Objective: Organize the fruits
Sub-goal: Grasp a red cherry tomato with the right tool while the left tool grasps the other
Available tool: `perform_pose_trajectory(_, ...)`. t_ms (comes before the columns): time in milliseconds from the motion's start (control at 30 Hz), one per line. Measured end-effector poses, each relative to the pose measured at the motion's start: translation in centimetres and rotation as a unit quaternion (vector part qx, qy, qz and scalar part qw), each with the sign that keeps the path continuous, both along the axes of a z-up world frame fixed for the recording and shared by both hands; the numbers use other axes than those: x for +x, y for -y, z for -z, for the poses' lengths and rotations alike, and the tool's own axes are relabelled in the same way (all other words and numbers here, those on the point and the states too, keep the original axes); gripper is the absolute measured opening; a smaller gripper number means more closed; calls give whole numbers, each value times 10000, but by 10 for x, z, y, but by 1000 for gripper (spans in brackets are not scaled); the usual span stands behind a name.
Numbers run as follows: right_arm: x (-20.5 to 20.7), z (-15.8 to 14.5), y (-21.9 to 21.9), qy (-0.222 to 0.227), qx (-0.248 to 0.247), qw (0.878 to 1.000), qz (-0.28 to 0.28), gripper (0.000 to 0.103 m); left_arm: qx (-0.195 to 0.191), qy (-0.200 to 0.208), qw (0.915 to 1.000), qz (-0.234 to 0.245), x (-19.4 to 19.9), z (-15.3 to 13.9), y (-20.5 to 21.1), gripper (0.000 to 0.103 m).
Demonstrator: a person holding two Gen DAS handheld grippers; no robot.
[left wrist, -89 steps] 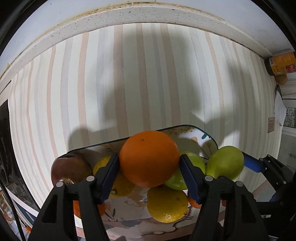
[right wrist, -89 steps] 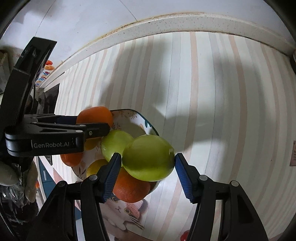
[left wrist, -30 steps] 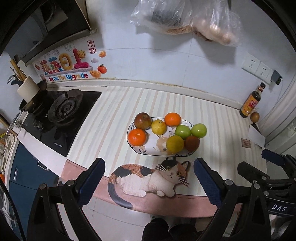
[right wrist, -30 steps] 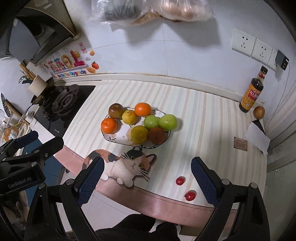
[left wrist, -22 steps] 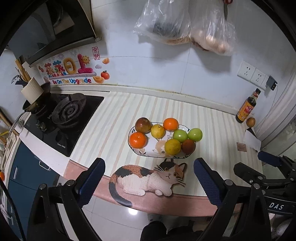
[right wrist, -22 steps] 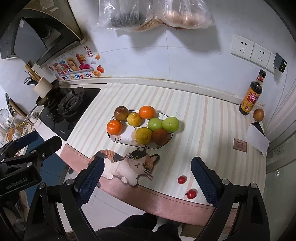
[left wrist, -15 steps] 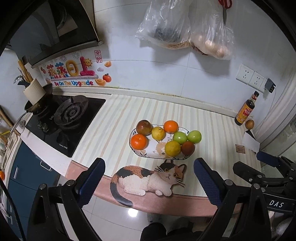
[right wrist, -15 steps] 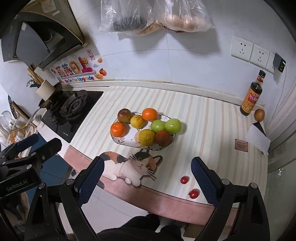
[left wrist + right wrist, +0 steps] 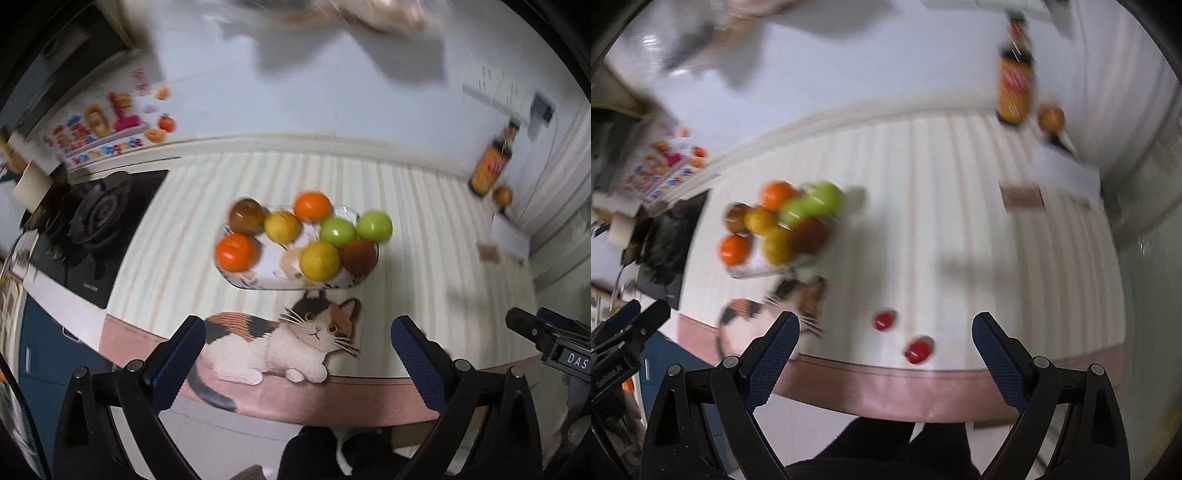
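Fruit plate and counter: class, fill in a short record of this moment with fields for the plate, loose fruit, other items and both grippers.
plate: oval patterned plate on the striped counter
fruit on plate: two oranges, two yellow, two green, two dark reddish-brown
loose fruit: two small red fruits near the counter's front edge
other items: sauce bottle, gas stove, cat mat
left gripper: open, empty
right gripper: open, empty
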State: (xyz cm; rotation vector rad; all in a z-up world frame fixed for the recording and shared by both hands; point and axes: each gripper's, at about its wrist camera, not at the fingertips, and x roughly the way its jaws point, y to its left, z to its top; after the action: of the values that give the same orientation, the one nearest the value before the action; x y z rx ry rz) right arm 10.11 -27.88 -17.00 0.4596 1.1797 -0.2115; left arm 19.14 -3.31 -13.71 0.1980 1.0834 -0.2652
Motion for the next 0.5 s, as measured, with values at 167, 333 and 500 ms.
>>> perform_pose_trajectory(167,-8,97,19,-680,692,9947,340,71,432,-330,9975,461,7,56,50,103)
perform_pose_trajectory(333,-7,160,17,-996,1069,9881,487,53,782,-719,9911,808,12,101,86,103)
perform_pose_trajectory(500,-10,171,9,-903,1025,9896,462,34,870,-934,9856,1105,11,126,109,103)
